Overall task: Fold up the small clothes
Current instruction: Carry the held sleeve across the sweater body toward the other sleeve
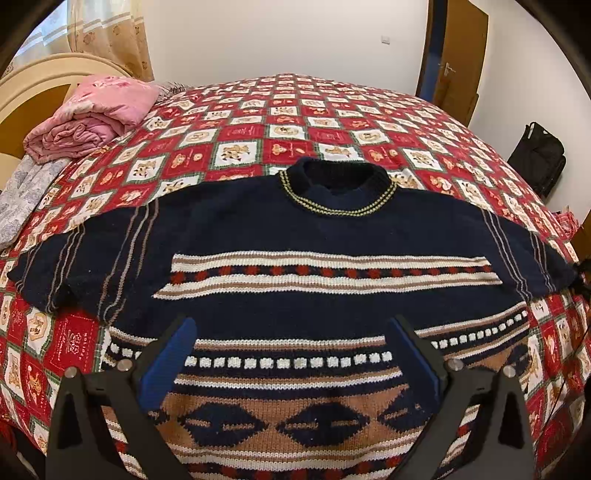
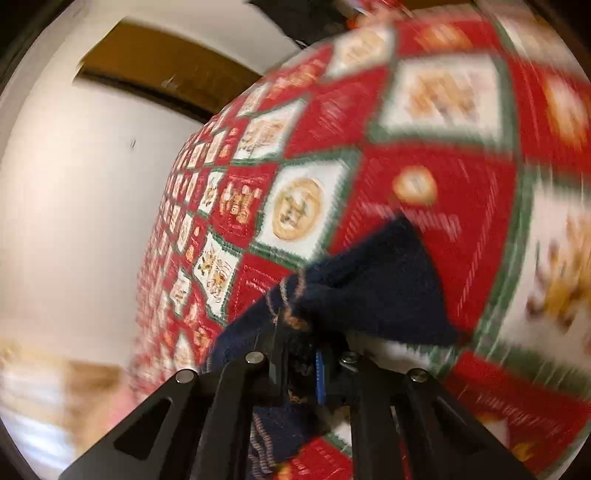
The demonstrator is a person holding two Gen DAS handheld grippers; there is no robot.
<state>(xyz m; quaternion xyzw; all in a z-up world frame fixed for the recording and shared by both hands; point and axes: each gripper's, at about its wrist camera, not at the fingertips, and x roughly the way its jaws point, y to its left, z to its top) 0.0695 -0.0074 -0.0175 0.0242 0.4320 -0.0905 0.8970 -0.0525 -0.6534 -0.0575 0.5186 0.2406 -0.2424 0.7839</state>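
White walls close the room behind a wide bed [image 1: 258, 122] that is covered with a red and white checked quilt [image 1: 332, 110] showing small bear pictures.

The left gripper [image 1: 291, 354] hangs above the lower part of a dark navy knitted sweater [image 1: 295, 229]. Its two blue-padded fingers [image 1: 166, 362] stand wide apart and hold nothing; the patterned hem bands in tan, white and red show between them. Beyond the fingers the sweater lies flat on the quilt, front side up, with the collar pointing away and both sleeves spread to the sides.

The right gripper [image 2: 308, 363] is closed on the dark sleeve end [image 2: 369, 288] of the sweater; the knitted cloth is bunched between the fingers and spreads out just ahead of them over the quilt. This view is blurred.

Further from the left fingers, far to the upper left, a folded pink blanket [image 1: 88, 118] rests near a cream headboard [image 1: 40, 85], with a patterned curtain [image 1: 110, 33] behind. A grey patterned cloth [image 1: 22, 195] lies at the left edge of the bed. Far to the upper right stands a brown wooden door [image 1: 458, 51], and a black bag [image 1: 539, 158] sits against the wall beside the bed.
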